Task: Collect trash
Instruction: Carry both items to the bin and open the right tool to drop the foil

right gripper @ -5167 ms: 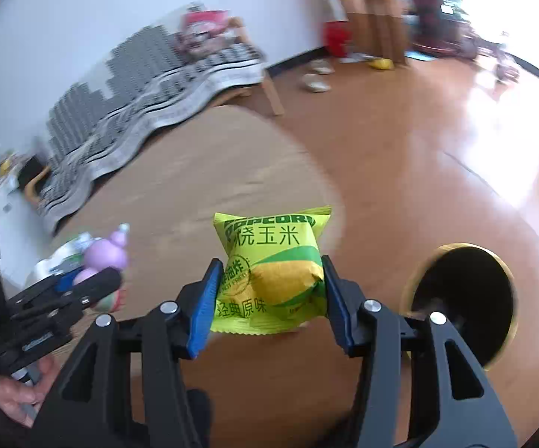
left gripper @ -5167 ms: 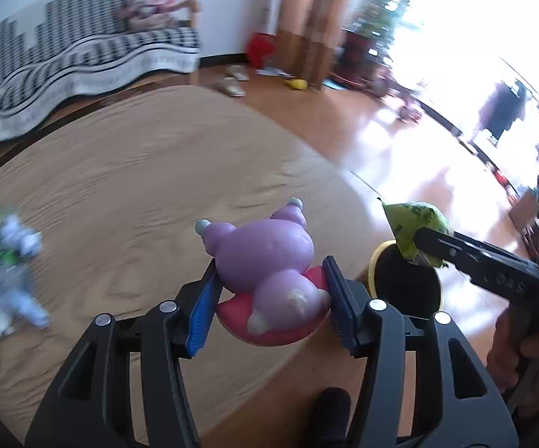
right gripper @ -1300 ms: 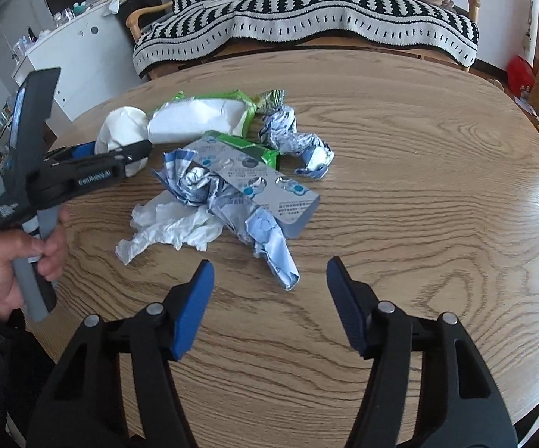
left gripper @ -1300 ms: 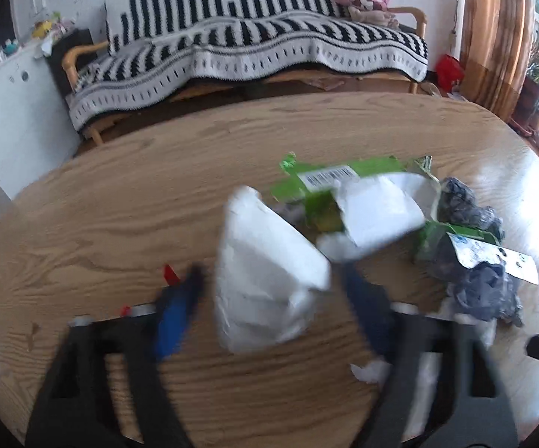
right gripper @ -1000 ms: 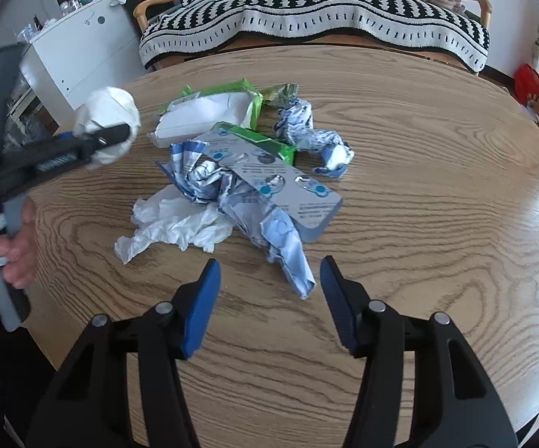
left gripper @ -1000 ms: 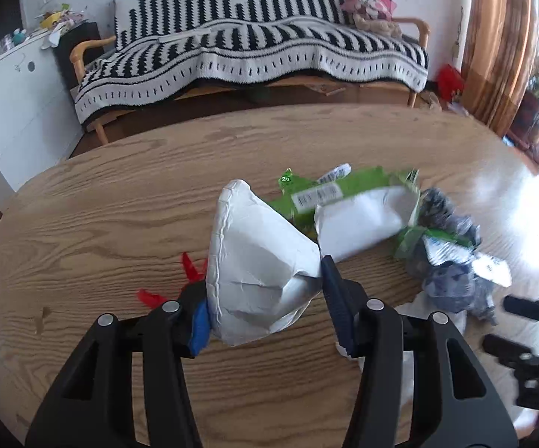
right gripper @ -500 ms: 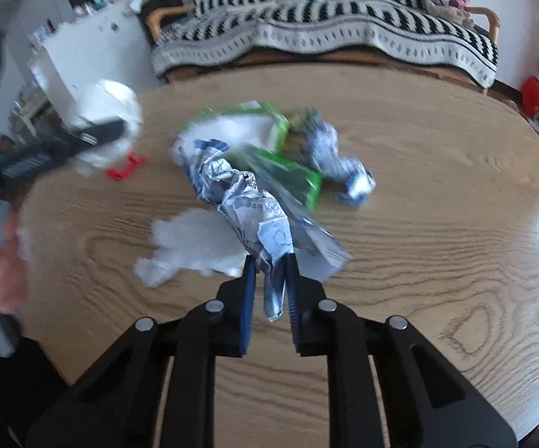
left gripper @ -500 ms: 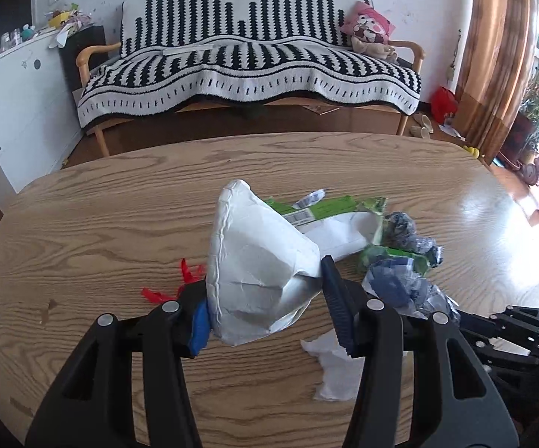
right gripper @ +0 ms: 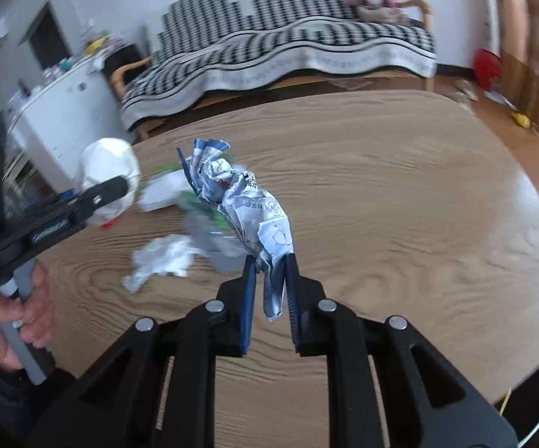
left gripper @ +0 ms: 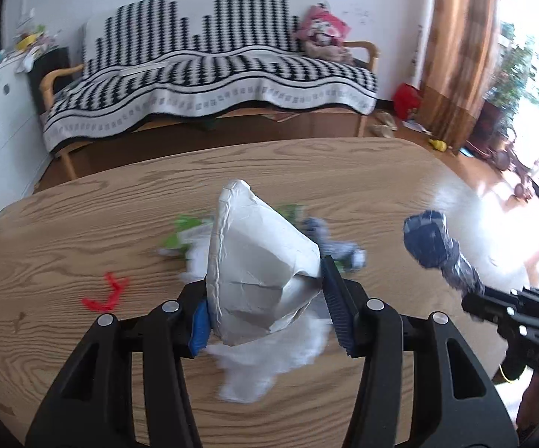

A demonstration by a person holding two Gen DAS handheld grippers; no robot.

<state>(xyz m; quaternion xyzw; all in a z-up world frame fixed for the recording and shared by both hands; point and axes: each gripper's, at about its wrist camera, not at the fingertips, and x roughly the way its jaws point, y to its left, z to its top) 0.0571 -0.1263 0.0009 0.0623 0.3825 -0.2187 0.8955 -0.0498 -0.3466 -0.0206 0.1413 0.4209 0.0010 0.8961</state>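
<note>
The left gripper [left gripper: 265,298] has its jaws clenched on a crushed white paper cup [left gripper: 258,272], rim toward ten o'clock, lifted clear of the table [left gripper: 83,205]. The right gripper [right gripper: 269,291] has its jaws pinched tight on the lower tail of a crumpled wrapper [right gripper: 247,209], whose long axis runs up toward eleven o'clock. Below, between the two grippers, the remaining trash lies on the table: a white tissue [right gripper: 161,257], a green packet [left gripper: 187,224], and a red scrap [left gripper: 107,293] at nine o'clock, nearer the left gripper. Both loads seem ready for carrying to a bin, none visible here.
</note>
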